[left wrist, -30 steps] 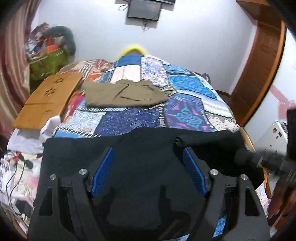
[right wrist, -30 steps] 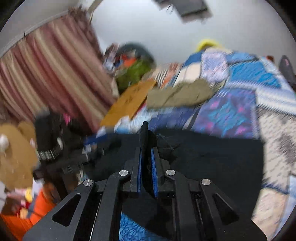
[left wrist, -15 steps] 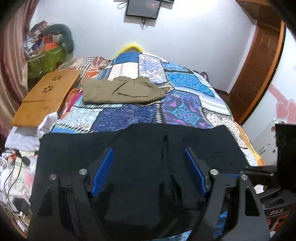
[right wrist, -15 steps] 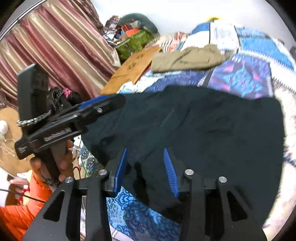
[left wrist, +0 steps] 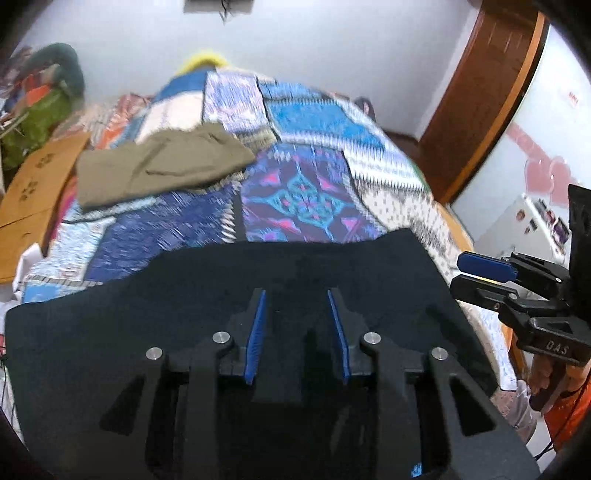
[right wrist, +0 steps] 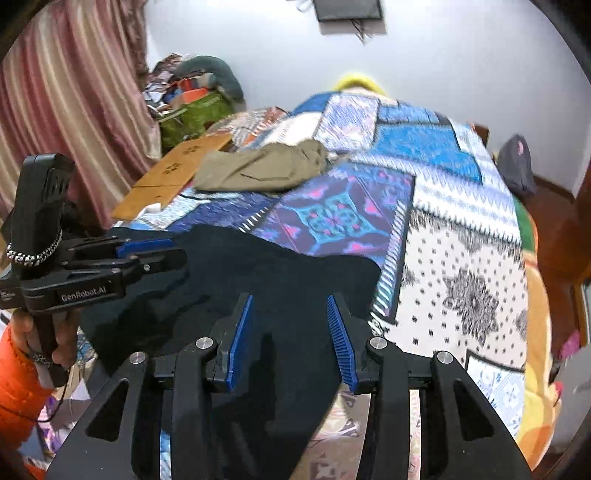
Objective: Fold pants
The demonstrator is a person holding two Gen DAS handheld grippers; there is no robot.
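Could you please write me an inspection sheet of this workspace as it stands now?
Surface: bed under a patchwork quilt, blue, purple and white.
Job's things: dark pants spread flat at the near edge.
Clutter: olive garment folded farther back; wooden board at the bed's side; green bag in the corner.
Grippers: left gripper over the pants, jaws closing, pads apart; right gripper open over the pants' edge, gripping nothing.
Cables: cords under the wall screen.
Surroundings: striped curtain, wooden door frame, white wall.
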